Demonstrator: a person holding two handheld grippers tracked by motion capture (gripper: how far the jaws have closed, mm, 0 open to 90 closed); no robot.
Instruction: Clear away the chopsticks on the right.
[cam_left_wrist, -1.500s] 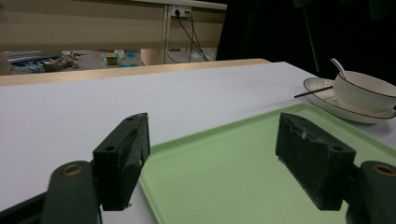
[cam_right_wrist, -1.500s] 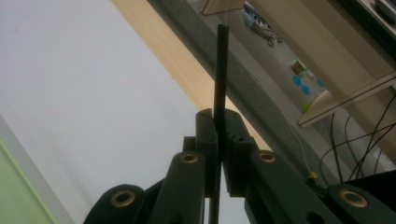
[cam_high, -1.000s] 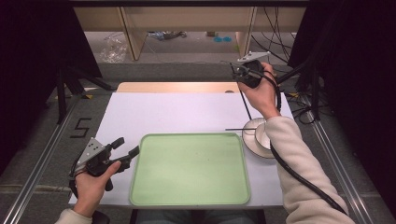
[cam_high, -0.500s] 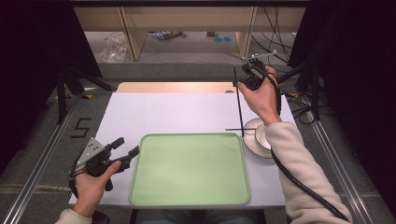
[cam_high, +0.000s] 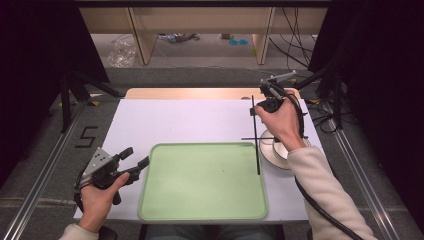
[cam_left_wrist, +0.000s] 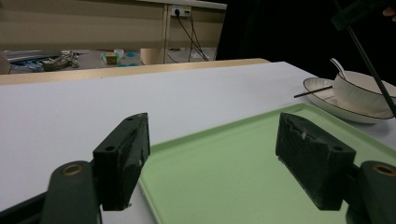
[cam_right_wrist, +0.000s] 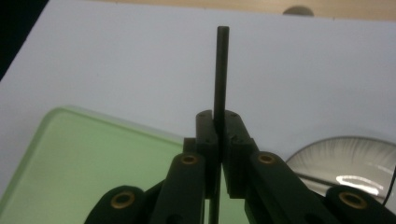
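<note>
place: lab recording rig | cues: black curtains (cam_high: 30, 60), floor rails (cam_high: 42, 175), trailing cables (cam_high: 295, 30)

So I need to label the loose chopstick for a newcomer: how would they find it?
Start at the green tray in the middle of the white table, then look just past its right edge to the white plate holding a bowl. The loose chopstick lies flat across that plate's rim, unlike the chopstick pinched in the right claw.
</note>
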